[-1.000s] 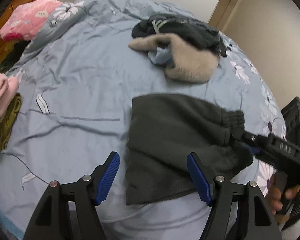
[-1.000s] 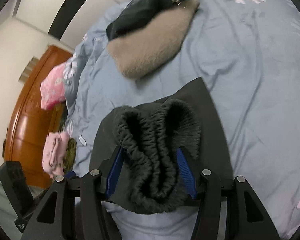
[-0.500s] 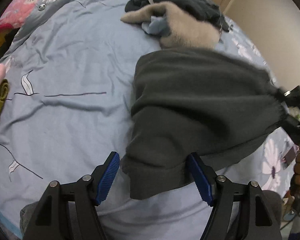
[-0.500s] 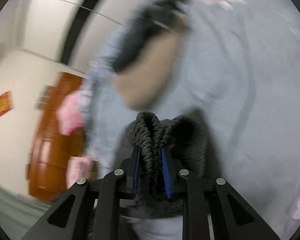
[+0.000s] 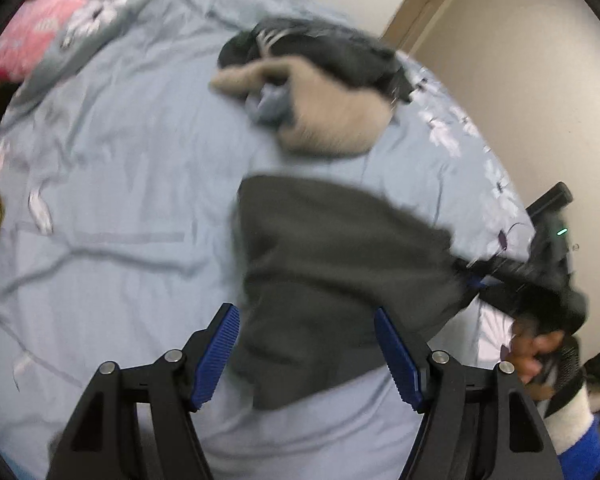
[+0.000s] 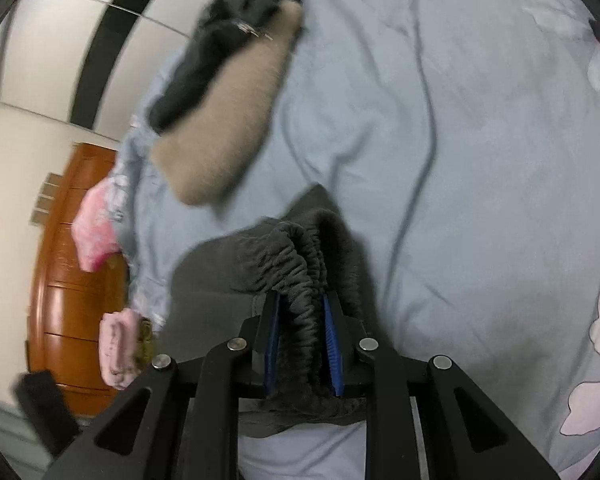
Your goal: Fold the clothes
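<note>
My right tongs are clamped on the gathered elastic waistband of the dark grey trousers, the ribbed band bunched thick between the blue pads. My left tongs stand wide apart just above the near edge of the same garment, gripping nothing. The trousers lie partly on the blue bed, with the waistband end lifted toward my right side. I judge the fabric soft, fleecy and limp: light enough for one grip, but it will sag and slide wherever it isn't held, so the thick elastic band is the sure hold and the free hem or corner the place for my left. The left view shows the whole spread of the garment and my right hand on its handle; the right view alone shows the band pinched between the pads. Beyond sits a heap of beige and black clothes
</note>
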A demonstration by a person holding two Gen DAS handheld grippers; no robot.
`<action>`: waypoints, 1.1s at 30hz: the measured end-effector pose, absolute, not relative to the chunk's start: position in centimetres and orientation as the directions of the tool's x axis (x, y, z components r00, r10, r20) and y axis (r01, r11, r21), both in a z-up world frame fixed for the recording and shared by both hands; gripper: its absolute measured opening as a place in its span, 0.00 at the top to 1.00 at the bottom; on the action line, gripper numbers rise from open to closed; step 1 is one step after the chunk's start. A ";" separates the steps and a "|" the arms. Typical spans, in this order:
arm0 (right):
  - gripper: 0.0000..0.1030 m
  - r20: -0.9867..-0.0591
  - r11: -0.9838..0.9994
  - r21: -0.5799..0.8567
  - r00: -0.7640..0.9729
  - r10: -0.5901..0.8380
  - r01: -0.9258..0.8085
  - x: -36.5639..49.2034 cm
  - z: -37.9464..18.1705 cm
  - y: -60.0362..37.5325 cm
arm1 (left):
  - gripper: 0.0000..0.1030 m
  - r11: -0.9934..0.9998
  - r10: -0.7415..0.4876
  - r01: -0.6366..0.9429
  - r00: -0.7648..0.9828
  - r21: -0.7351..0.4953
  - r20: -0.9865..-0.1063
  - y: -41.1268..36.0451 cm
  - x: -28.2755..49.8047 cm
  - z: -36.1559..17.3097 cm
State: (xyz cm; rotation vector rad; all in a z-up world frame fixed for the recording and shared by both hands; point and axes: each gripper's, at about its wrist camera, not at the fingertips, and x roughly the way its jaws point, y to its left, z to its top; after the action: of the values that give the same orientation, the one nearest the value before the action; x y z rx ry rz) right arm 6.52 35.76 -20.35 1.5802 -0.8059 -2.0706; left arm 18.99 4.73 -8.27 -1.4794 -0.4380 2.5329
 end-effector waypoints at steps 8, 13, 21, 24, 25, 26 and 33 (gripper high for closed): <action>0.75 -0.762 -0.828 0.551 -0.344 -0.549 0.102 7.8 -15.2 36.2 | 0.28 -0.958 0.286 -0.129 -0.465 -0.256 -0.838 7.9 16.3 -9.5; 0.75 -0.697 -0.772 0.588 -0.334 -0.635 0.241 9.9 -13.3 33.9 | 0.28 -0.957 0.289 -0.140 -0.482 -0.253 -0.827 8.2 16.9 -10.3; 0.80 -0.743 -0.786 0.601 -0.261 -0.616 0.144 9.8 -19.1 33.1 | 0.28 -0.960 0.276 -0.175 -0.457 -0.219 -0.846 8.8 17.0 -12.2; 0.82 -0.744 -0.785 0.607 -0.257 -0.617 0.127 9.4 -19.8 33.3 | 0.27 -0.967 0.236 -0.199 -0.447 -0.162 -0.863 9.6 16.9 -13.1; 0.82 -0.745 -0.785 0.607 -0.256 -0.616 0.123 9.3 -19.9 33.2 | 0.27 -0.967 0.230 -0.203 -0.445 -0.152 -0.866 9.7 16.8 -13.3; 0.82 -0.747 -0.787 0.605 -0.254 -0.614 0.122 9.2 -20.0 33.1 | 0.26 -0.967 0.228 -0.204 -0.443 -0.150 -0.867 9.7 16.8 -13.5; 0.78 -0.718 -0.767 0.626 -0.277 -0.638 0.144 9.8 -17.5 34.0 | 0.25 -0.939 0.344 -0.170 -0.444 -0.299 -0.827 7.6 16.9 -11.4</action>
State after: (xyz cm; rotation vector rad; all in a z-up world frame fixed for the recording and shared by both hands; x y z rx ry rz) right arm 9.77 33.97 -17.54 1.4782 -0.6158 -2.0802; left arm 16.90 7.59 -11.43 -1.4486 -0.2473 2.4266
